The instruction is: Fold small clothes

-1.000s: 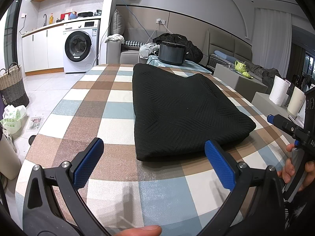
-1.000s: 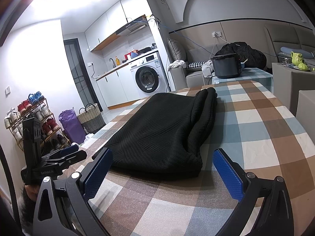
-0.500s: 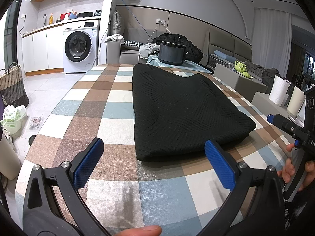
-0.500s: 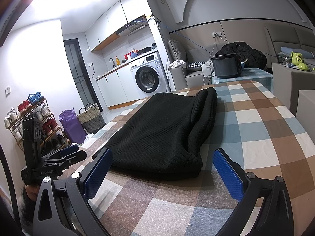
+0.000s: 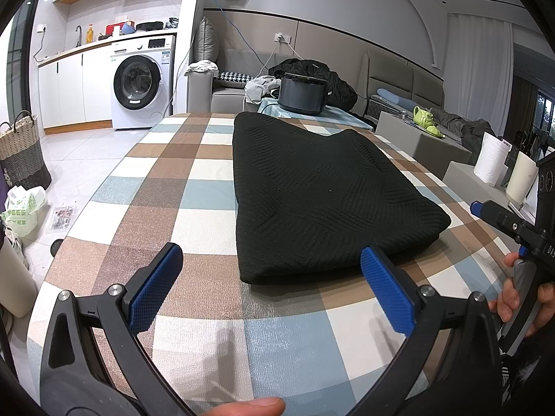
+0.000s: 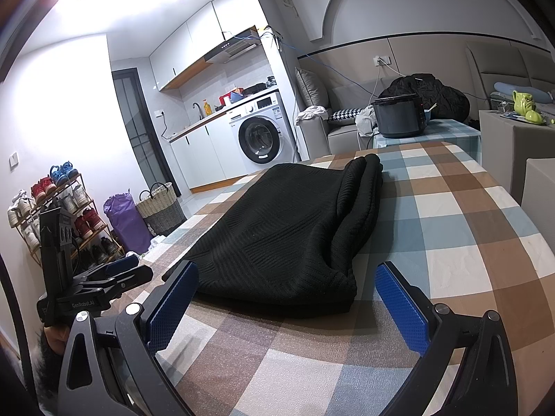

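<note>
Nothing has moved since the earlier frames: the folded black garment (image 5: 319,197) lies flat on the checked worktop (image 5: 166,194), with the left gripper (image 5: 270,286) and right gripper (image 6: 286,303) held just short of its near edge, jaws spread apart and empty. Behind stand a dark cooker pot (image 5: 303,93), a washing machine (image 5: 142,90) and a woven basket (image 6: 161,208). "GenRobot.AI" is printed on the left gripper.

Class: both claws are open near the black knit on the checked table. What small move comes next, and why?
Probably ease the left claw forward to the black knit's near edge. Both claws are open, empty and short of it; the right claw likewise.
</note>
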`<state>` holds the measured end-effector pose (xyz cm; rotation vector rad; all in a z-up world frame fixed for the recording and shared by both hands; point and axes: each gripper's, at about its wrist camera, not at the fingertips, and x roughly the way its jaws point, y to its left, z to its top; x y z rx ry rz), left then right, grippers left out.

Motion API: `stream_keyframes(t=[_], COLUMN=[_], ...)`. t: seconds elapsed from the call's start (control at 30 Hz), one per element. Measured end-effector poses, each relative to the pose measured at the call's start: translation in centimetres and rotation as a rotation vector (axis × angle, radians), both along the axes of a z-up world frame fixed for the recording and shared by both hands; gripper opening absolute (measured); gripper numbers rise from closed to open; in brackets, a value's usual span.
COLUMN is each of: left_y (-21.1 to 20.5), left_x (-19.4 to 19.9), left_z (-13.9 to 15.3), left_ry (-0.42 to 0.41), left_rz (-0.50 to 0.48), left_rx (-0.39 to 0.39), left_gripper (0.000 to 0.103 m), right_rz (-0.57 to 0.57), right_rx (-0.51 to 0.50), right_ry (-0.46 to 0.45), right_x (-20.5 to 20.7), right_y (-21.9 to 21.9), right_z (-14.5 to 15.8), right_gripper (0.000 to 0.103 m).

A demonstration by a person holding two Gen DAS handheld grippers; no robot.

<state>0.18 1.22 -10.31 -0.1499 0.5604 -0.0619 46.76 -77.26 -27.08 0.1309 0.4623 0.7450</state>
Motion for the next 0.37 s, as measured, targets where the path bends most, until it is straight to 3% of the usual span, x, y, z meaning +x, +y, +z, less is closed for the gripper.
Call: stream_keyframes(t=[0.37], left_y=[-0.04], left_x=[0.00], left_z=[-0.02], left_ry=[-0.006], left_rz=[-0.010], left_rx=[0.005], left_gripper=[0.102], right_rz=[-0.001], right_rx=[0.000], right_ry=[0.000], right_x=[-0.03], right_y=[0.01], right_z=[0.00], right_gripper=[0.103])
